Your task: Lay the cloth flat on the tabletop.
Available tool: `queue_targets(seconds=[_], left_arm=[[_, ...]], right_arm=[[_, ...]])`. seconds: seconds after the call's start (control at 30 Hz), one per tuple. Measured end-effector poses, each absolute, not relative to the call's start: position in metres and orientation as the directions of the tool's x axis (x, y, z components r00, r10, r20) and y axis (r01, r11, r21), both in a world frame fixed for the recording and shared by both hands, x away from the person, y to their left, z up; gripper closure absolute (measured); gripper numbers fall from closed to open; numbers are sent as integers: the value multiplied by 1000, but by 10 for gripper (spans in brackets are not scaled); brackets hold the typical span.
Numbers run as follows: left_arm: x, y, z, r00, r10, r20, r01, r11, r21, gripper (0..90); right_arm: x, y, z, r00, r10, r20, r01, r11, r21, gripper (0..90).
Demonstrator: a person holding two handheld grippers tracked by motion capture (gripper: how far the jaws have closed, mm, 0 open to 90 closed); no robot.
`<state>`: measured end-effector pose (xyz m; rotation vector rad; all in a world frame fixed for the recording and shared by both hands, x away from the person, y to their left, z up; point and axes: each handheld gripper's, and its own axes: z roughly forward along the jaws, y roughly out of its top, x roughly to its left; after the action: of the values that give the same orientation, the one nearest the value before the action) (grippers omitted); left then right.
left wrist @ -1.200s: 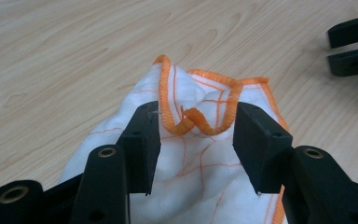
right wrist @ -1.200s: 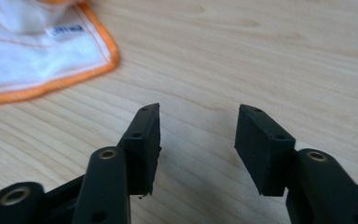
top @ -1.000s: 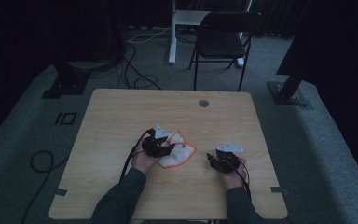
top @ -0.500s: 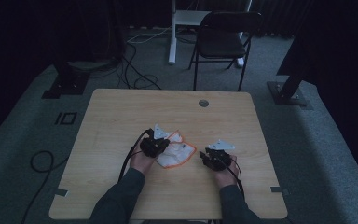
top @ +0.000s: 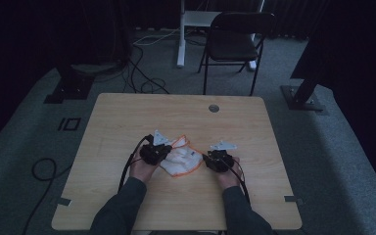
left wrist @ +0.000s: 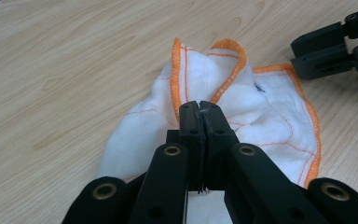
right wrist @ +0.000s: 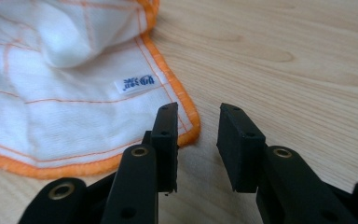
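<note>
Item: white cloth with orange hem point(top: 180, 160), bunched at mid-table point(top: 127, 117), between my two tools.

Left gripper point(left wrist: 200, 109): jaws pressed together, pinching a fold of the cloth.

Right gripper point(right wrist: 196, 140): jaws apart, poised at the cloth's rounded corner beside the small printed label point(right wrist: 137, 82).

Step, as I judge it: take that corner. I should slide one jaw under the hem, close squarely, avoid scraping wood.

The cloth point(right wrist: 74, 93) bears a small label point(right wrist: 139, 82) with unreadable blue print.

Dark grey sleeves; black tools point(right wrist: 196, 128) with brass-ringed rivets, black cables.
</note>
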<state>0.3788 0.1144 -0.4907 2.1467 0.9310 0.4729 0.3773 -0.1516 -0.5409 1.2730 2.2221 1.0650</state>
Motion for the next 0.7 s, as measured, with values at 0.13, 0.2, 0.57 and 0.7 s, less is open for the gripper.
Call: queue_targets(seconds=[0.13, 0.2, 0.57, 0.7], left_arm=[[377, 119, -491, 664, 747, 40, 472, -459, 753, 894], [377, 122, -491, 662, 749, 38, 474, -457, 752, 895], [363, 150, -489, 633, 773, 38, 483, -433, 761, 897], [359, 161, -490, 617, 786, 35, 491, -419, 764, 898]], right_arm=[[380, -148, -545, -538, 841, 53, 578, 323, 749, 714], [380, -147, -545, -551, 832, 60, 575, 327, 750, 794], [375, -165, -534, -529, 848, 43, 566, 315, 762, 900], [373, -170, -528, -523, 851, 41, 550, 301, 779, 900]])
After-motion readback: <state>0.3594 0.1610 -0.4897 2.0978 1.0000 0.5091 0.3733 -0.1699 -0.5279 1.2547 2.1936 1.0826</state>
